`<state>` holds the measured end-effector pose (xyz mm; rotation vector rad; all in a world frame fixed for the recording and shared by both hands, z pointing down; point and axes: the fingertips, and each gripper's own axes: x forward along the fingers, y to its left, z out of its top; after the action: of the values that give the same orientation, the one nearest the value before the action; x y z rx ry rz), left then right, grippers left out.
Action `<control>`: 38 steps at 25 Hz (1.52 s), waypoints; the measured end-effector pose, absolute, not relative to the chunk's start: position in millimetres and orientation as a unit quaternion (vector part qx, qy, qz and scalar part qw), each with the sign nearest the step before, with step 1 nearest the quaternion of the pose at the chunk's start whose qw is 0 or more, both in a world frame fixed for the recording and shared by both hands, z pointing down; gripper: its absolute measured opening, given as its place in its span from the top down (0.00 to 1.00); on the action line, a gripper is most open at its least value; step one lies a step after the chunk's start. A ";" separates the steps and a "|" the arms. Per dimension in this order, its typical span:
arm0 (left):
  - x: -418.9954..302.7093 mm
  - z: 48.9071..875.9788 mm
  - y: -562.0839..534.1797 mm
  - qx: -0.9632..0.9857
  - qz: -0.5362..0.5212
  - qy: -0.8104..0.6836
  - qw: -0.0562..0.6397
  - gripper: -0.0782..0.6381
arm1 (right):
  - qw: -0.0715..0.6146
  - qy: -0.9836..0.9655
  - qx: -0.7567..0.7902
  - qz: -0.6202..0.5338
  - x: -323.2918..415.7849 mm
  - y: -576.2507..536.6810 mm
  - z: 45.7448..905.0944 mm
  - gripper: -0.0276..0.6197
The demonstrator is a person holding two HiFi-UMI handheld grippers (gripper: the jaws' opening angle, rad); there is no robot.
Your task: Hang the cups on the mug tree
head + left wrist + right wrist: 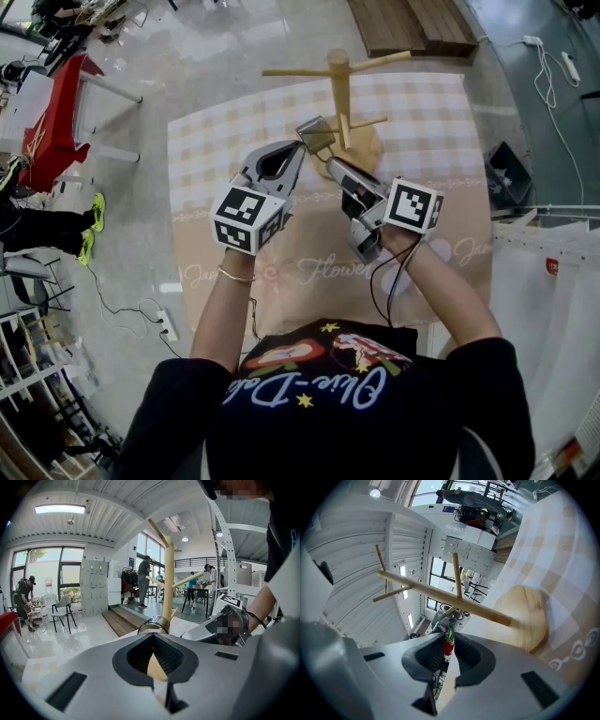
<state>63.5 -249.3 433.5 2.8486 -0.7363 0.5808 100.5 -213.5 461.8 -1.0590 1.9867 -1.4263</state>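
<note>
Item one, nearest: we are seeing two forearms reaching out over a table (441, 141) that is wearing a pale checked cloth.

Item two: each hand is carrying a gripper with a marker cube, one cube (246, 217) on the left and one cube (412, 206) on the right.

Item three: the left gripper (296, 150) is pointing at the cup from the left side. In its own view we are finding its jaws (151, 635) meeting at the tips and holding nothing, with the cup's rim just beyond them.

Item four: the right gripper (331, 165) is coming in from the right. In its own view its jaws (446, 637) are standing a narrow way apart, and the cup's red and green print is showing in the gap. We are not seeing the pads pressing on it.

Item five: the glass cup (317, 134) is hanging beside the post of the wooden mug tree (339, 89), with a peg running into it (449, 613).

Item six: the tree's round base (370, 150) is resting on the cloth.

Item seven, farthest: a wooden platform (412, 23) is lying on the floor beyond the table, and grey lockers (93, 585) are standing against the wall.
</note>
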 end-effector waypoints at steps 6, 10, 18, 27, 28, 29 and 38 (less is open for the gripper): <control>64.1 435.4 -248.7 0.947 0.196 -0.245 0.071 0.88 | 0.230 0.725 -0.387 -0.522 99.2 -210.9 465.1 0.90; 64.0 435.2 -248.2 0.947 0.195 -0.244 0.070 0.88 | 0.225 0.728 -0.389 -0.518 100.0 -211.0 465.0 0.91; 61.9 434.7 -247.9 0.947 0.194 -0.248 0.072 0.88 | 0.232 0.725 -0.387 -0.520 101.9 -209.5 462.8 0.94; 61.3 434.5 -245.2 0.948 0.192 -0.245 0.070 0.88 | 0.228 0.728 -0.391 -0.516 103.0 -209.1 460.7 0.94; 61.4 434.3 -244.5 0.948 0.192 -0.244 0.070 0.88 | 0.226 0.728 -0.392 -0.515 103.6 -208.7 461.0 0.94; 61.5 434.1 -243.9 0.948 0.191 -0.244 0.070 0.88 | 0.224 0.728 -0.394 -0.515 104.0 -208.2 461.0 0.94; 57.6 432.8 -242.1 0.948 0.188 -0.246 0.072 0.88 | 0.219 0.733 -0.395 -0.509 101.8 -206.6 454.1 0.94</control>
<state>57.6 -242.1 432.8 2.8489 -0.7380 0.5657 101.8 -206.6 454.1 -1.0945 2.0280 -1.4078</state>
